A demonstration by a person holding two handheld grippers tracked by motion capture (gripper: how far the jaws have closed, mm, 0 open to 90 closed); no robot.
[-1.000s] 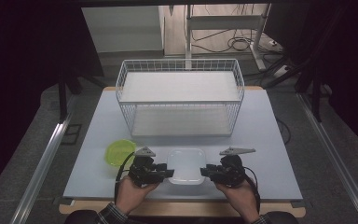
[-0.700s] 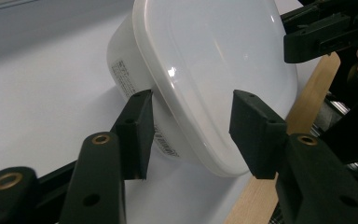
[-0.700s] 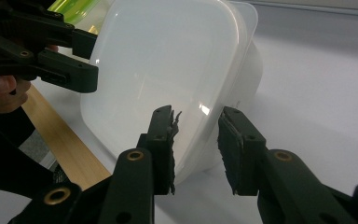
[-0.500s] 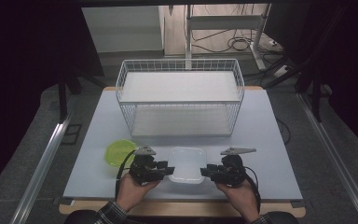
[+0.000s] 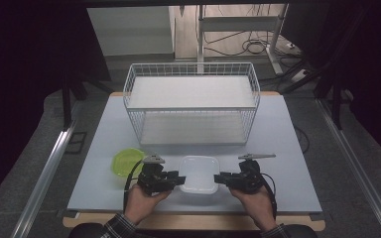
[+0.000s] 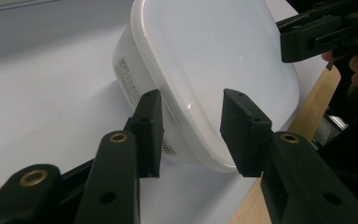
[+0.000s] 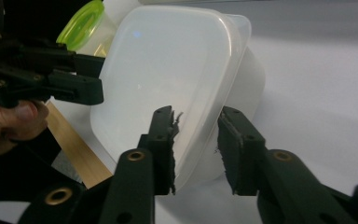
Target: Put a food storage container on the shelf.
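Note:
A white square container with its lid on (image 5: pixel 198 173) sits near the table's front edge, between my two grippers. My left gripper (image 5: pixel 182 179) is at its left side. In the left gripper view the container (image 6: pixel 214 60) has its edge running between my open jaws (image 6: pixel 191 135). My right gripper (image 5: pixel 217 178) is at its right side. In the right gripper view the container (image 7: pixel 168 70) has its rim between my open jaws (image 7: pixel 196 144). Whether either gripper's pads press on it I cannot tell.
A small container with a green lid (image 5: pixel 126 162) stands to the left of my left gripper, and its green lid (image 7: pixel 81 25) appears in the right gripper view. A large white wire basket (image 5: pixel 191 66) takes up the back half of the table (image 5: pixel 287 148). The wooden front edge lies just behind my hands.
Both grippers have closed in a little on the white container from either side. The container itself has not moved.

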